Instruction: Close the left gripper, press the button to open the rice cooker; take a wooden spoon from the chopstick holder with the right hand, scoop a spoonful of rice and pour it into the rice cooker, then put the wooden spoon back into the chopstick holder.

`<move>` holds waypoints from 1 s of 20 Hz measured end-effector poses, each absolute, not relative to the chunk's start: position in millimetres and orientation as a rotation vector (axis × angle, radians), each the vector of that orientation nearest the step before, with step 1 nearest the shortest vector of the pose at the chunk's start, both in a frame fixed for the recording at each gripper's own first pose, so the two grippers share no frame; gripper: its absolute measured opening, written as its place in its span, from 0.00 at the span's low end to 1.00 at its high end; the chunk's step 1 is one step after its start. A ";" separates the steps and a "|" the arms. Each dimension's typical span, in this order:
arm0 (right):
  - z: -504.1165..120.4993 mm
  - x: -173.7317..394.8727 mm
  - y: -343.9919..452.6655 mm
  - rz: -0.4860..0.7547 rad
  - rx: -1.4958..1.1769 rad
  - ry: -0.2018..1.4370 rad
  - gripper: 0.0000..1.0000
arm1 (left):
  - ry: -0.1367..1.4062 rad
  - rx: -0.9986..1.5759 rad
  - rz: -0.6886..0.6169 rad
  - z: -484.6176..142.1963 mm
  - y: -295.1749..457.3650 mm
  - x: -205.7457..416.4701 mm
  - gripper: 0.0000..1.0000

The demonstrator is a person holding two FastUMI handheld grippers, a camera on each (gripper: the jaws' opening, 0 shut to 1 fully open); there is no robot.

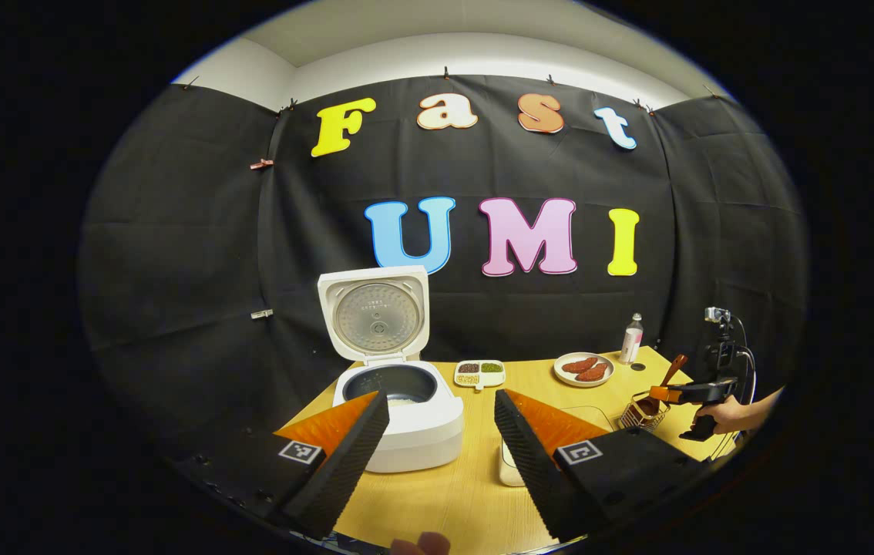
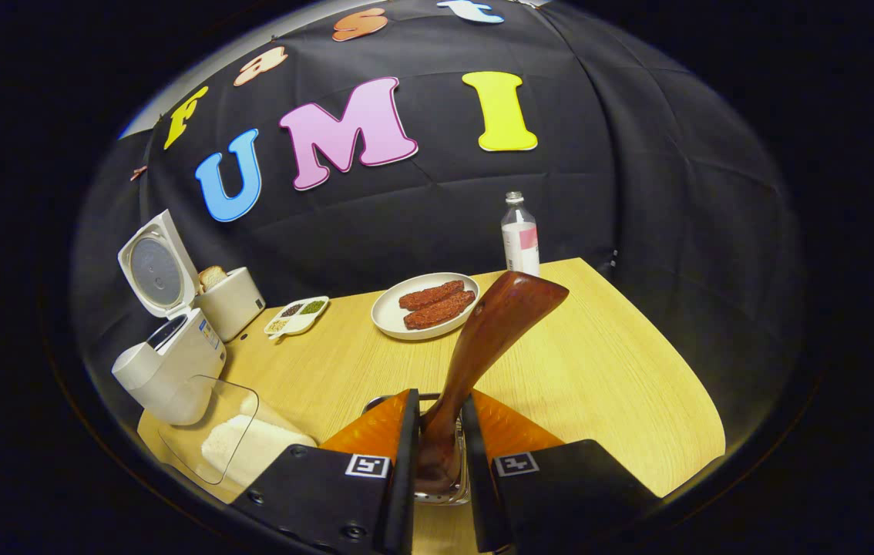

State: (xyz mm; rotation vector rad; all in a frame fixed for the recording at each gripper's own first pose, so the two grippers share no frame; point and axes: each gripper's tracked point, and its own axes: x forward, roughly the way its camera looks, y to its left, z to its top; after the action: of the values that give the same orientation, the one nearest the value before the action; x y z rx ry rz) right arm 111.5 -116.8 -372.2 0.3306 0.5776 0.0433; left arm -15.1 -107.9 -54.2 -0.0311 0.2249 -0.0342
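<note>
**Cooker open, spoon pinched over the holder**

Left gripper view: the left gripper hangs spread wide above the table, nothing between its fingers. Just past it the rice cooker stands with its lid swung upright; a little white rice lies in the dark inner pot. Behind it sits a small divided dish of grains in separate compartments, and farther right a plate carrying two reddish-brown pieces, with a bottle beside it. At the far right a hand holds the right gripper on the wooden spoon, which stands over the wire chopstick holder.

Right gripper view: the right gripper is pinching the wooden spoon, both fingers pressed on its lower shaft, the broad end tilted up and right. The chopstick holder lies directly below. To the left a clear container holds white rice, next to the open rice cooker.
</note>
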 end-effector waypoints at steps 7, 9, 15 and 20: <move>-357.5 94.6 -91.9 0.138 0.280 0.564 0.20 | 0.236 -0.032 -0.018 -60.1 -103.3 -16.5 0.95; -358.3 94.5 -90.9 0.125 0.278 0.578 0.25 | 0.236 -0.034 -0.016 -60.7 -102.0 -16.8 0.95; -359.2 99.1 -100.6 0.056 0.302 0.598 0.18 | 0.233 -0.039 -0.017 -61.5 -96.7 -22.3 0.95; -321.7 108.9 -121.3 -0.001 0.416 0.538 0.14 | 0.226 -0.057 -0.019 -62.8 -87.3 -21.8 0.95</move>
State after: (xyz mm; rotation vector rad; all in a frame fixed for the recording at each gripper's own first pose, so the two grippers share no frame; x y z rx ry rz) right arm 108.9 -121.3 -321.7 0.4163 0.5380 -0.0011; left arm -21.8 -87.3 -62.8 -0.0572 0.2263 -0.0193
